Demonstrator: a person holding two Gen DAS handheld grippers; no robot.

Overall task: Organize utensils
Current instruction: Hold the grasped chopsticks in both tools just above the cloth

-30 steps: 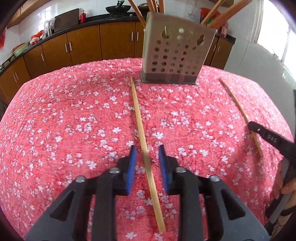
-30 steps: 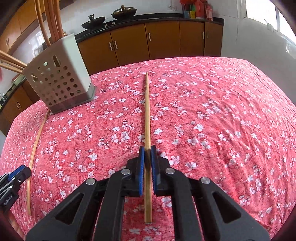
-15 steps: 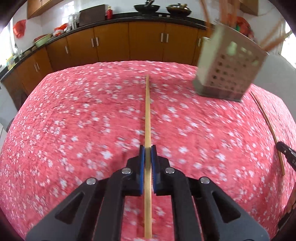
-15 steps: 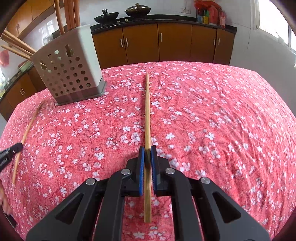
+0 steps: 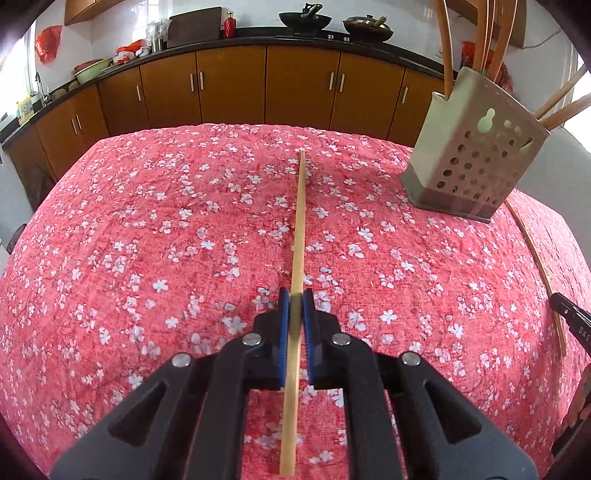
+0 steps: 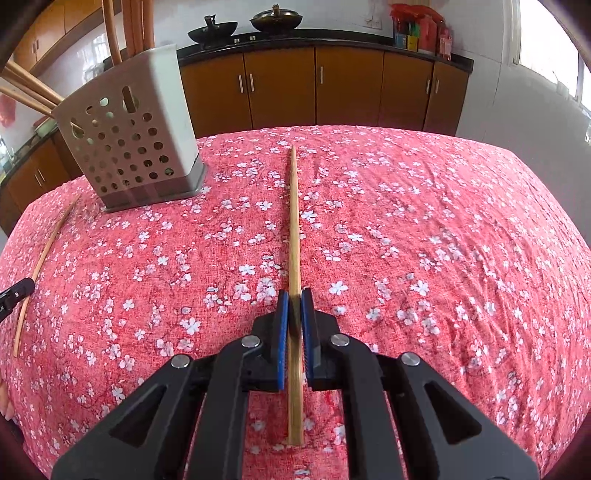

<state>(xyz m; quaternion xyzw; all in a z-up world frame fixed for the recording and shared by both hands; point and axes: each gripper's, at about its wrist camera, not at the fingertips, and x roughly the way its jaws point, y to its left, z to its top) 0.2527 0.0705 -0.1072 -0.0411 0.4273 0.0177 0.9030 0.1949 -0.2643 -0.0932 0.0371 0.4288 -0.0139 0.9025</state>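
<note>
Both tongs are clenched, each on its own chopstick: your left gripper grasps the left chopstick, your right gripper the right chopstick. Each stick runs straight ahead along its fingers, over the cloth. The holder stands between your hands, ahead-right of the left, ahead-left of the right and, by my reading, nearer the right; swing tips inward.

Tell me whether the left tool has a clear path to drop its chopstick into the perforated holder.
Probably yes. The left tool grips its chopstick; bare tablecloth lies before the holder, though upright chopsticks already crowd its top.
</note>
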